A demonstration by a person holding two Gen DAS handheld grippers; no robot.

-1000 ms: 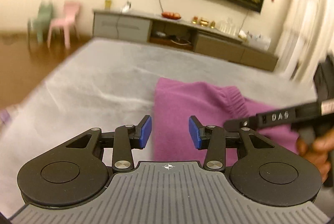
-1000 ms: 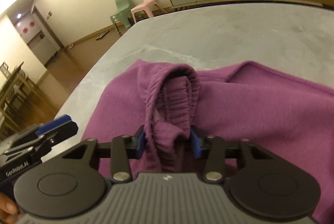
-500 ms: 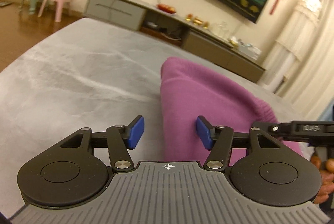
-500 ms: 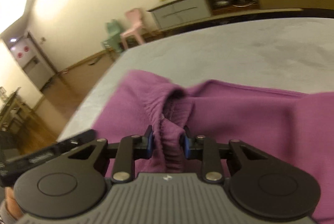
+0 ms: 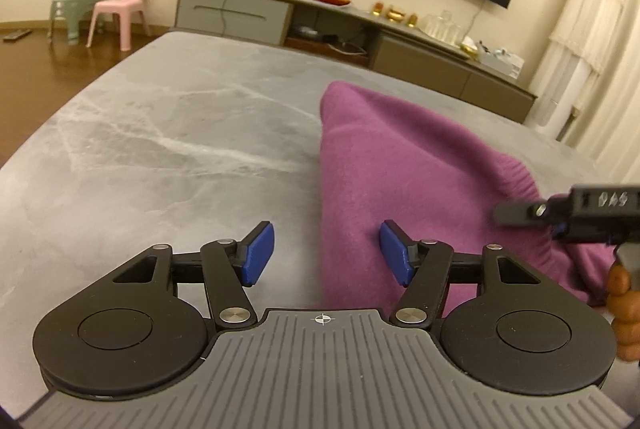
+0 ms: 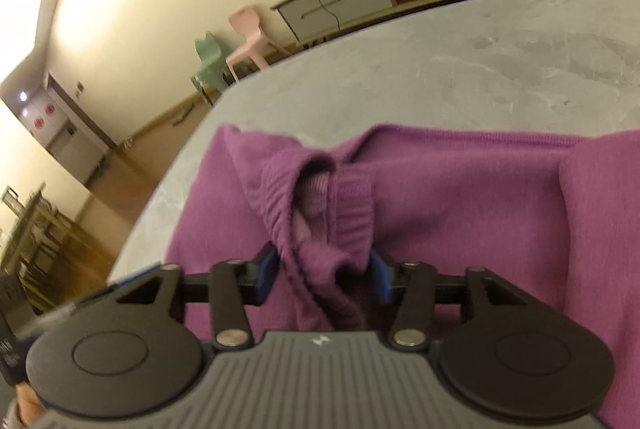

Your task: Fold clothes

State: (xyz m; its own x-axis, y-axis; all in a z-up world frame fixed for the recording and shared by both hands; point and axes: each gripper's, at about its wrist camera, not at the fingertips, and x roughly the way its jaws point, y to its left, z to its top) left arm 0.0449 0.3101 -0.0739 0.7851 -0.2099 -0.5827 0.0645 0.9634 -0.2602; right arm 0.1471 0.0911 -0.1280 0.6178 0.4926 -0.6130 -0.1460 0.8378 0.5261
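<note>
Right claw just released waistband — label unreadable.

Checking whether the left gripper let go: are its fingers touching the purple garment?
Apart. The left wrist view shows the left gripper open, its fingers hovering clear of the purple garment over the table.

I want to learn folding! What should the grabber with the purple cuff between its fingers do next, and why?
Probably back the right gripper away. Its jaws have just been opening, and the ribbed cuff of the purple sweater sits loosely between them on the grey table, apparently released. The left gripper is open too.
</note>
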